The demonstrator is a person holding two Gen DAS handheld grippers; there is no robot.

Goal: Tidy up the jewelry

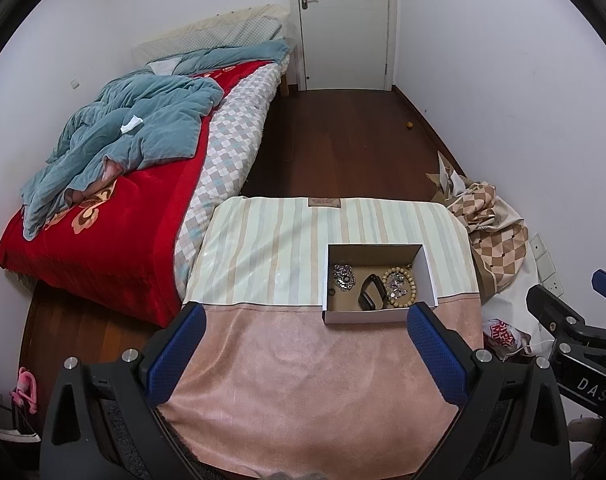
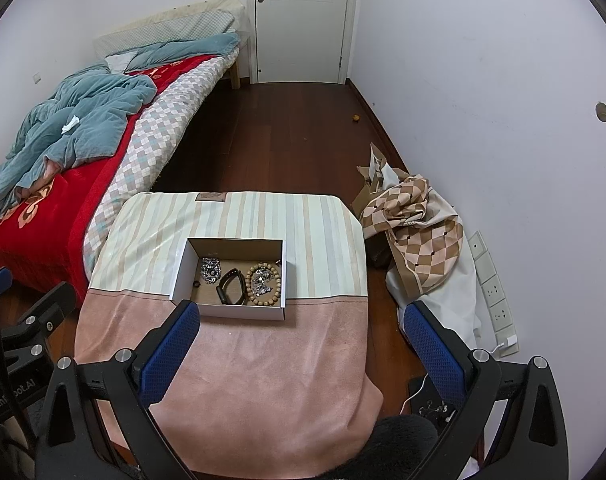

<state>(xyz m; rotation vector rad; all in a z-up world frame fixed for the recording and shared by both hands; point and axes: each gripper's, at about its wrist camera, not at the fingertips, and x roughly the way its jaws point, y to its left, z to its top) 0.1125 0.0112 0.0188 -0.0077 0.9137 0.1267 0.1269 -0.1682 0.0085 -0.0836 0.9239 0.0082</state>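
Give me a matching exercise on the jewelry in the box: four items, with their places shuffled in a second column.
Items:
1. silver chain necklace
2. black band bracelet
3. wooden bead bracelet
4. small dark ring

Places in the white cardboard box:
A. middle
B. right side, ringing a silver tangle
C. far left, near the wall
D. left, behind the ring

Pairs: 1-D, 2-A, 3-B, 4-C

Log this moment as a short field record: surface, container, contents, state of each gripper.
surface: table under a striped and pink cloth
container: open white box on the cloth
contents: wooden bead bracelet, silver chain, black band, all inside the box
left hand-held gripper: open, holding nothing, short of the box
right hand-held gripper: open, holding nothing
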